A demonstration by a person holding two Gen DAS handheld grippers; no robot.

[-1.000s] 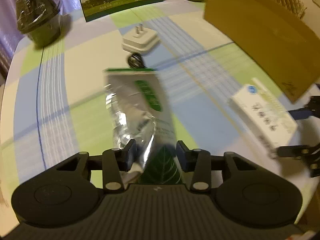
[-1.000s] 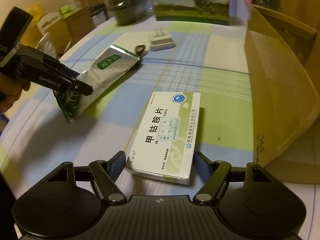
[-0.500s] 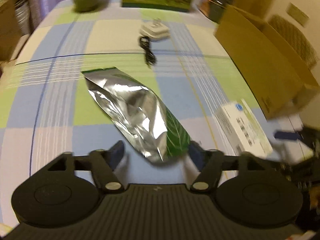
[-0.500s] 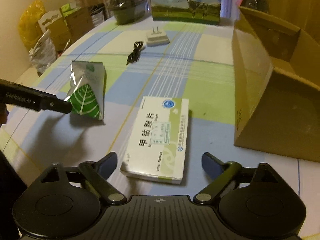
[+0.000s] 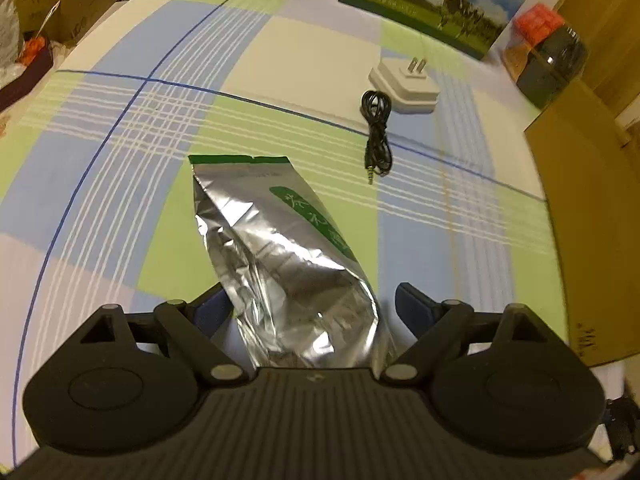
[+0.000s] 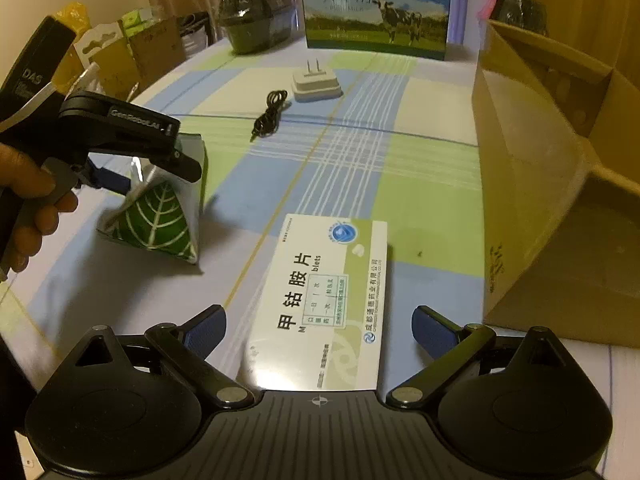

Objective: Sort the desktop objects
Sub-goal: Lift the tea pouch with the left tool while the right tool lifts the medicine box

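Note:
A silver foil pouch [image 5: 280, 248] with green print lies on the checked tablecloth, its wide end between the fingers of my left gripper [image 5: 314, 308], which is open and spread wider than the pouch. From the right wrist view, the left gripper [image 6: 152, 176] hovers over the pouch [image 6: 160, 220], held by a hand [image 6: 28, 208]. A white medicine box [image 6: 324, 300] lies flat on the table. My right gripper [image 6: 320, 328] is open, one finger on each side of the box's near end, clear of it.
An open cardboard box [image 6: 560, 200] stands on its side at the right edge of the table. Farther back lie a white plug adapter [image 5: 404, 84] and a coiled black cable [image 5: 376, 132]. A milk carton case [image 6: 376, 8] and a dark wrapped bowl [image 6: 256, 16] stand at the back.
The left gripper, shut on the pouch a second ago, has opened and the pouch rests on the table. The right gripper's fingers have spread wider around the medicine box.

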